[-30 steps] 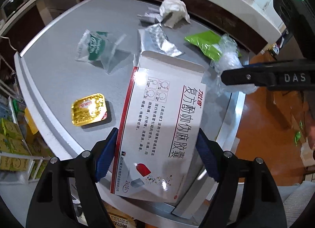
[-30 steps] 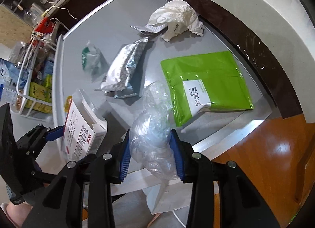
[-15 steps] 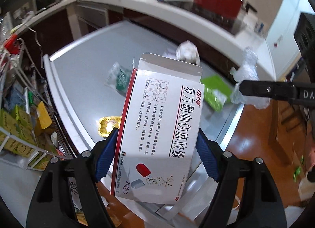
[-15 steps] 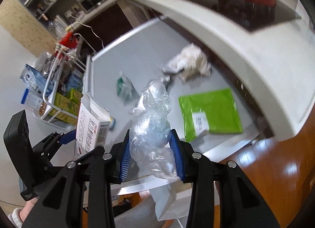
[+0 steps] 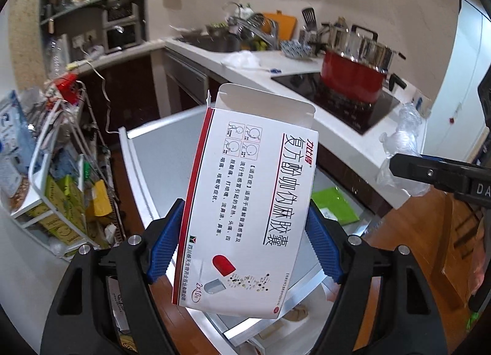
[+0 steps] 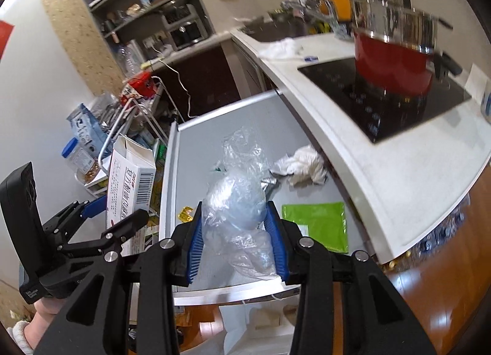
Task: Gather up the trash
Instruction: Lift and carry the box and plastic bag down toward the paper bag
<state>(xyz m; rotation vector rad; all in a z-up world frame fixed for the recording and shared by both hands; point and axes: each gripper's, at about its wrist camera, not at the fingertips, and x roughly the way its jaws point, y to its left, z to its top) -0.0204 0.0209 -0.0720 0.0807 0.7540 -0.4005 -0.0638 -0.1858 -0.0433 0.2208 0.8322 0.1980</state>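
Both tongs have come up from the table [image 6: 196,140] in the last second: a second ago the cameras looked almost straight down on the grey surface, and now they see the kitchen behind it, with the red pot [image 5: 353,79] on the white counter. The left tongs [image 5: 242,247] are pinching the white medicine box [image 5: 248,201] by its two long sides, with its open flap pointing away from the camera, and the grip looks the same as before. The right tongs [image 6: 236,241] are pressed together on the crumpled clear plastic bag [image 6: 236,201], which bulges above and below the blue pads. So two pieces of trash are now lifted clear of the table and held in the air, one in each hand. Other pieces remain on the table below: the green pouch [image 6: 316,226], the crumpled white tissue [image 6: 303,165], and a small gold packet [image 6: 185,212] near the edge. I judge that the picking step for these two things is finished and that they next need to be carried to a bin or a bag, which I cannot identify with certainty in these views. The rest is not yet collected.
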